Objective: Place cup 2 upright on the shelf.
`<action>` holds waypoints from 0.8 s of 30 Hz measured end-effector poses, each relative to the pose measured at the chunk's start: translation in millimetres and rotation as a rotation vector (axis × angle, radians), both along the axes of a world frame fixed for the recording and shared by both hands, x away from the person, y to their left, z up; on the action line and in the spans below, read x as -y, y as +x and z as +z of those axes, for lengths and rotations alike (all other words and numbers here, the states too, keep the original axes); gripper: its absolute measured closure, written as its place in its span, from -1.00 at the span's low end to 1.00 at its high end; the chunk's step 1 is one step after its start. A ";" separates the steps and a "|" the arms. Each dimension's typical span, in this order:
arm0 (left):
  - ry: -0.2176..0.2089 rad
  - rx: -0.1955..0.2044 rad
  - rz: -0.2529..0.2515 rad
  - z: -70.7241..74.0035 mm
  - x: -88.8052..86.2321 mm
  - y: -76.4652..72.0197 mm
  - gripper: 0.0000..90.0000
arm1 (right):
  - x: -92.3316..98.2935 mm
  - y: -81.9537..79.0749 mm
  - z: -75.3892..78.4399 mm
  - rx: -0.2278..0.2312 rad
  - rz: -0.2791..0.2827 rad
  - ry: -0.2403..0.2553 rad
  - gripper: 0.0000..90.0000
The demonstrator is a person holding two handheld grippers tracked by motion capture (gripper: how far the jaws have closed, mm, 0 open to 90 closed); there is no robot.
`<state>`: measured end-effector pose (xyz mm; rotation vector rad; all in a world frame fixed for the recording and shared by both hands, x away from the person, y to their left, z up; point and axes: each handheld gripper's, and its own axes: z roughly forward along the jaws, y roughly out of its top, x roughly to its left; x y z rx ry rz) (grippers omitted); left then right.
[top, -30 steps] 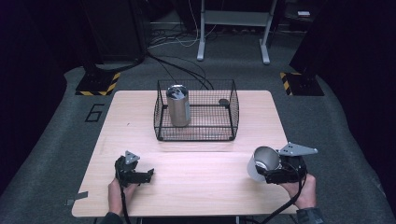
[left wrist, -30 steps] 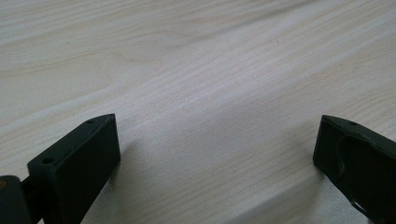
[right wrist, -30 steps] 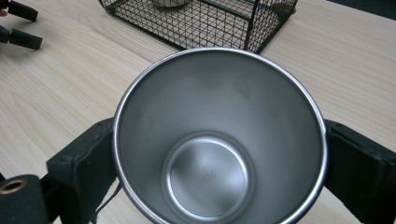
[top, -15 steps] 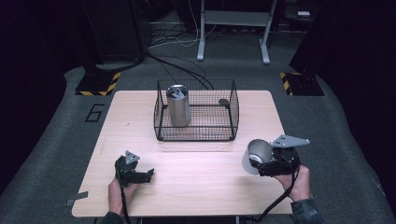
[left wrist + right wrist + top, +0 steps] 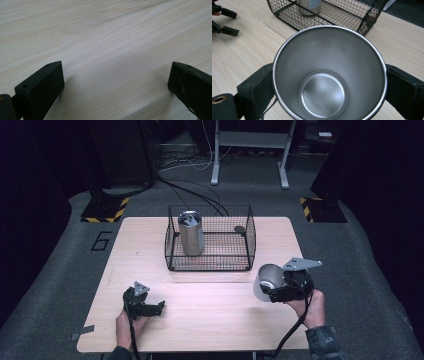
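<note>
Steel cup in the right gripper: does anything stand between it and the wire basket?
Nothing visible does. Bare table separates the steel cup from the wire basket; the steel tumbler inside stands at its left.

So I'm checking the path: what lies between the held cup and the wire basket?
Only bare table in the high view, between the cup in the right gripper and the basket.

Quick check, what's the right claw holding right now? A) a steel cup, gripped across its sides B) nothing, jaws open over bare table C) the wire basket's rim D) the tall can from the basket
A: in the right gripper view the black jaws of the right claw sit against opposite sides of the steel cup, while the tall can stands inside the wire basket.
</note>
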<state>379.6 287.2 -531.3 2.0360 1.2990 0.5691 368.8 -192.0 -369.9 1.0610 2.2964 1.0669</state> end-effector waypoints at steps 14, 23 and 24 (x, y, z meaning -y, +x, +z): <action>0.002 -0.003 0.000 0.2 0.0 -0.1 -0.99 | -17.8 12.6 12.4 0.006 0.034 0.002 -0.87; 0.000 0.000 0.001 0.0 0.0 -0.1 -0.99 | -29.8 21.5 21.9 0.013 0.064 0.001 -0.87; -0.001 0.000 0.001 0.0 0.0 -0.1 -0.99 | -31.8 22.2 23.0 0.014 0.064 0.004 -0.87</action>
